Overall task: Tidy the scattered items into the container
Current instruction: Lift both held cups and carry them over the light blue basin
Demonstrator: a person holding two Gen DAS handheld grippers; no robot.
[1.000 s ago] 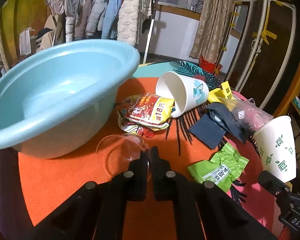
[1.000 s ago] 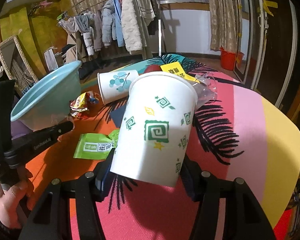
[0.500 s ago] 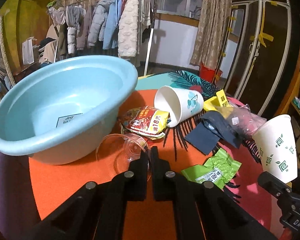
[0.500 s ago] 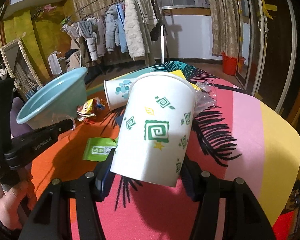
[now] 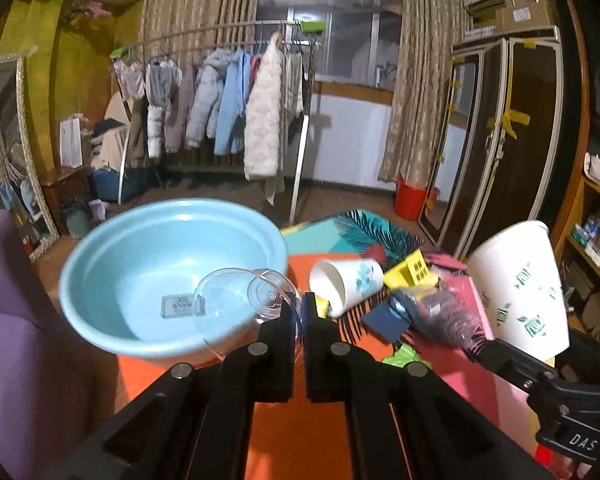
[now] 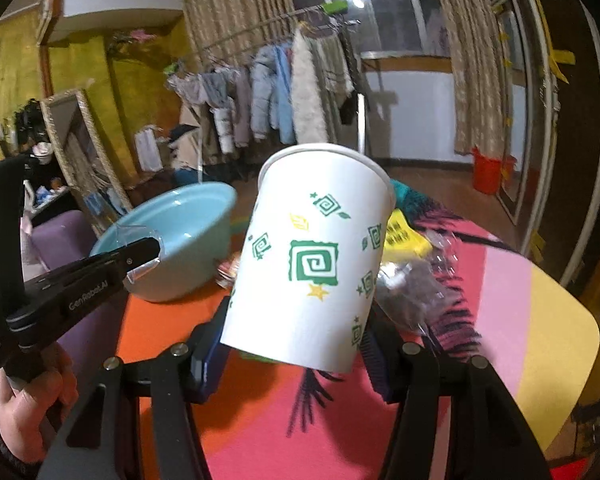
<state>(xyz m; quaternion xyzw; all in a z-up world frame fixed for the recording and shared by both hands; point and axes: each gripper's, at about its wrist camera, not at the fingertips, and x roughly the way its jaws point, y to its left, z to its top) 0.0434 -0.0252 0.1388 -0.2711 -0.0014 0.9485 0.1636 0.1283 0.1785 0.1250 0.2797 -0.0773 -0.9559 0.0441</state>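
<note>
My left gripper [image 5: 300, 312] is shut on the rim of a clear plastic cup [image 5: 236, 304] and holds it in the air in front of the light blue basin [image 5: 100, 280]. My right gripper [image 6: 296, 340] is shut on a white paper cup with green spirals [image 6: 312, 256], lifted above the table; the cup also shows in the left wrist view [image 5: 520, 292]. The basin also shows at the left in the right wrist view [image 6: 172, 224], with the left gripper [image 6: 148, 248] and clear cup in front of it.
On the colourful table [image 5: 276, 432] lie a tipped white paper cup with blue print [image 5: 348, 284], a yellow packet [image 5: 412, 272], a dark blue cloth [image 5: 388, 320] and a clear plastic bag [image 5: 444, 316]. A purple chair [image 5: 12, 320] stands at the left.
My left gripper has lifted the clear cup off the table up to the basin's front rim. My right gripper has risen with the paper cup. Both views now look higher.
</note>
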